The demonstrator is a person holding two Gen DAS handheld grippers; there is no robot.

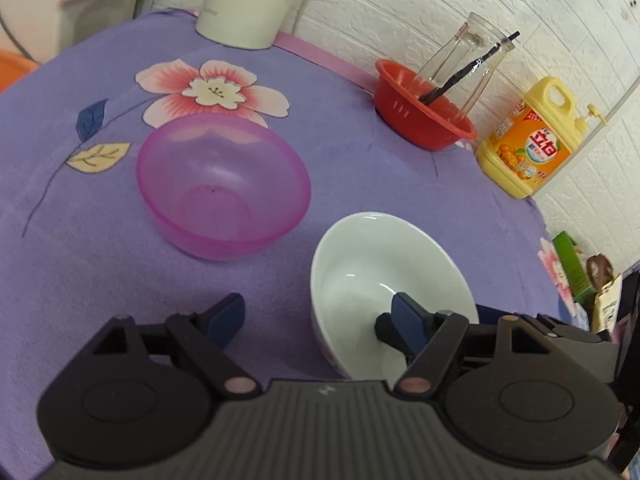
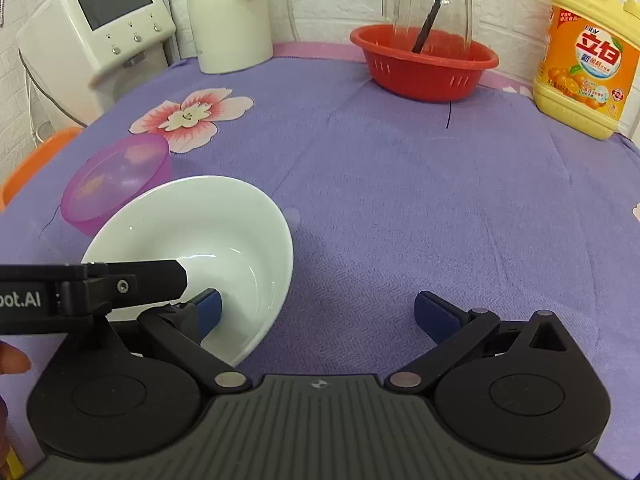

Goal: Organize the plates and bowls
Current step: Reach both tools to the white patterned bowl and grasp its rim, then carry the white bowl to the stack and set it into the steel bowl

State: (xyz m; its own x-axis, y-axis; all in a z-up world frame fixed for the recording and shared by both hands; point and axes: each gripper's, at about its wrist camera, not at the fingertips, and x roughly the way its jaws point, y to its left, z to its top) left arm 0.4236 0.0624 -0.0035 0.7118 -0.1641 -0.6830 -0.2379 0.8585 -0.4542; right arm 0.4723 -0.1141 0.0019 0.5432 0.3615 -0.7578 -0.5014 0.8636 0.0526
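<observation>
Both grippers, left (image 1: 318, 318) and right (image 2: 318, 314), straddle the white bowl's (image 1: 372, 256) rim, fingers wide, likely needing to close before nesting it in the pink bowl (image 1: 222, 184).

Read "Liby" and the large characters "立白" on the orange label of the yellow detergent jug (image 2: 585, 52). Made out "vinco" above the white appliance's (image 2: 96, 28) screen. Saw "bot.AI" on the left gripper's (image 1: 318, 316) black body.

A red colander (image 2: 424, 66) holding a glass jar (image 2: 434, 0) sits upper right, a yellow detergent bottle (image 2: 586, 52) beside it; a white kettle (image 2: 230, 16) stands upper left.
</observation>
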